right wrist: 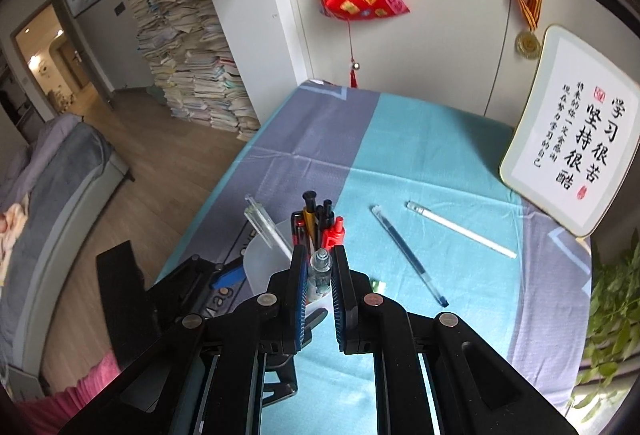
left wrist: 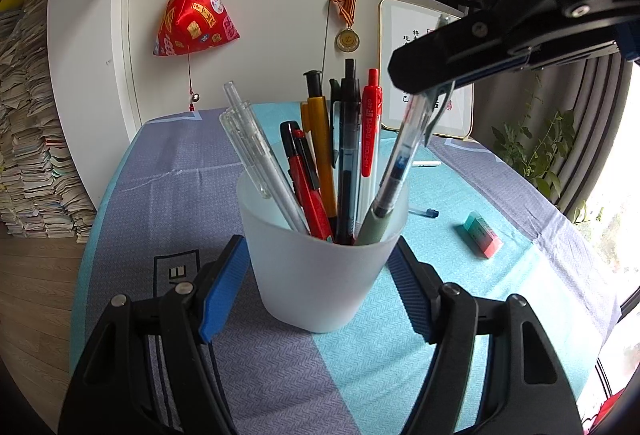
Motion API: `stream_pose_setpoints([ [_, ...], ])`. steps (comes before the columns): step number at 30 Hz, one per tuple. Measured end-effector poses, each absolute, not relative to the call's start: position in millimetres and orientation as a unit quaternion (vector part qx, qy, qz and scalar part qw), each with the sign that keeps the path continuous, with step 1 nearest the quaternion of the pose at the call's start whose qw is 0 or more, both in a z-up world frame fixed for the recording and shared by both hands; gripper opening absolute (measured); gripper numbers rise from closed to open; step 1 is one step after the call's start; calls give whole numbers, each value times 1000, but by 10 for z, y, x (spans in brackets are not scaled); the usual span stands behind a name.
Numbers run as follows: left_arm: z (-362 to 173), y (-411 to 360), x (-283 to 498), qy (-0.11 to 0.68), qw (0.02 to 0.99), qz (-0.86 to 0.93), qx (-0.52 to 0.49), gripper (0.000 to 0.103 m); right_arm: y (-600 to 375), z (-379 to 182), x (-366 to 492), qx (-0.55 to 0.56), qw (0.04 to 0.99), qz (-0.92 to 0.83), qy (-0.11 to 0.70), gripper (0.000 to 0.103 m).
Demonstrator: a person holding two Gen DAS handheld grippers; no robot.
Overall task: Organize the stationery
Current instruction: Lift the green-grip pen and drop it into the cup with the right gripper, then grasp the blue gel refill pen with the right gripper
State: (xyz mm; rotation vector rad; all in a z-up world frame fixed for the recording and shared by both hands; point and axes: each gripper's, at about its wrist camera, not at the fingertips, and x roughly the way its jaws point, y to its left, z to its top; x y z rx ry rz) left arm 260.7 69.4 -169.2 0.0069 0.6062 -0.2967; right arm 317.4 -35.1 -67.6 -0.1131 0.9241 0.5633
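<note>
The right hand-held gripper (right wrist: 319, 267) is pinched shut on a clear pen (left wrist: 394, 175); the pen's grey tip end is already down inside the frosted cup (left wrist: 320, 259), and its top end sits between the blue pads. The left hand-held gripper (left wrist: 320, 283) has its two pads on either side of the cup; they look very close to the cup wall, but I cannot tell if they really squeeze it, so I call it open around the cup. The cup stands near the front edge of the counter (right wrist: 400, 139), on the cloth.

To do this step well, I think the pen should go a bit lower before the pads let go; then it will not bounce or tip the cup. The left one should keep the cup steady. Open slowly, then lift straight up, so the pads do not catch the red pen (left wrist: 371, 123) or the yellow pen (left wrist: 322, 151) beside it.

Left to pick up: a blue pen (right wrist: 408, 255), a white pen (right wrist: 460, 229) and an eraser (left wrist: 482, 235), all lying further back and toward the right edge of the counter.
</note>
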Motion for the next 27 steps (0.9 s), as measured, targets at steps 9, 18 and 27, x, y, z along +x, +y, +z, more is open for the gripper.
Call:
stream_pose_setpoints([
  [9, -1704, 690, 2599, 299, 943, -146, 3, 71, -362, -809, 3255, -39, 845, 273, 459, 12],
  [18, -1714, 683, 2589, 298, 944, -145, 4, 71, -742, -769, 3270, -51, 850, 278, 445, 14],
  [27, -1710, 692, 2602, 298, 944, -145, 4, 71, -970, -1602, 3654, -159, 815, 214, 514, 18],
])
